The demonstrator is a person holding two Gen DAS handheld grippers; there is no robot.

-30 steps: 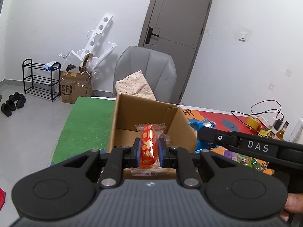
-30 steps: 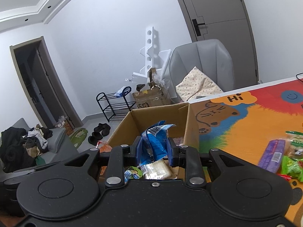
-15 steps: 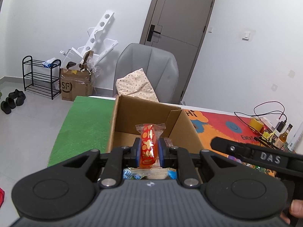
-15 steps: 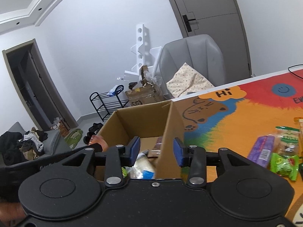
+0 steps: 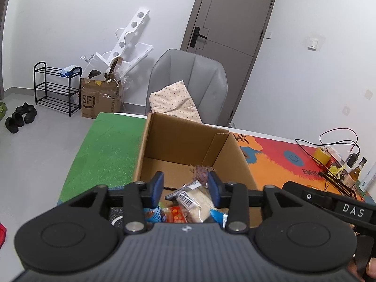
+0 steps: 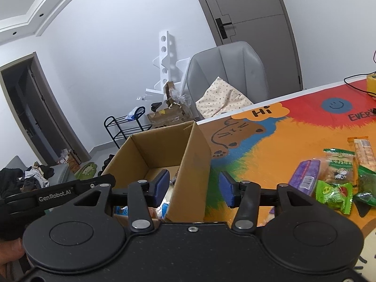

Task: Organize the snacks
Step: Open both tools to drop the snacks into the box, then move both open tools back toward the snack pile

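The left hand-held gripper [image 5: 185, 189] is held wide open and empty over the cardboard box [image 5: 178, 141], where wrapped snacks [image 5: 195, 198] lie. The right hand-held gripper [image 6: 193, 189] is likewise spread with nothing held, straddling the box's side wall. Loose packets [image 6: 333, 191] are left on the table [image 6: 293, 136]; these look light, crinkly and slippery, best pinched across the middle.
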